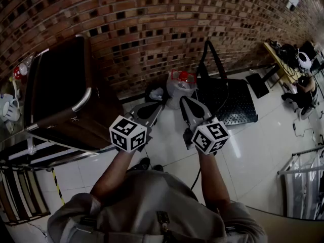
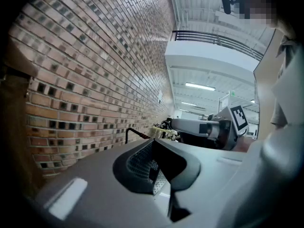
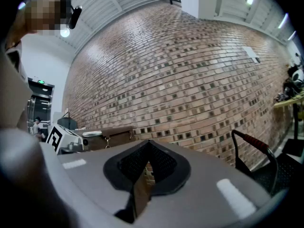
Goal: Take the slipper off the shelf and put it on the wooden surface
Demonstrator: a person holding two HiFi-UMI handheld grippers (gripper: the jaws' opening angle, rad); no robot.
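None of the three views is showing the slipper, so I cannot say where it is lying; it is not sitting between the fingers of either gripper, and nothing like it is showing near them. Judging from the task alone, a slipper is probably going to feel light and soft, bending easily at the sole. I am therefore thinking the best hold is across the firmer edge of the sole near the heel, or on the upper band, and not on the floppy toe. The left gripper (image 1: 154, 107) is holding its jaws pressed together with nothing between them. The right gripper (image 1: 186, 102) is doing the same, fully closed and empty. Both are pointing about level toward the brick wall (image 1: 152, 34). To the left of the left fingers a dark brown cabinet (image 1: 61, 85) is standing. Just beyond the fingertips a water jug (image 1: 181, 85) is standing by the wall, with a black cart (image 1: 230, 105) lying to the right of the right fingers.
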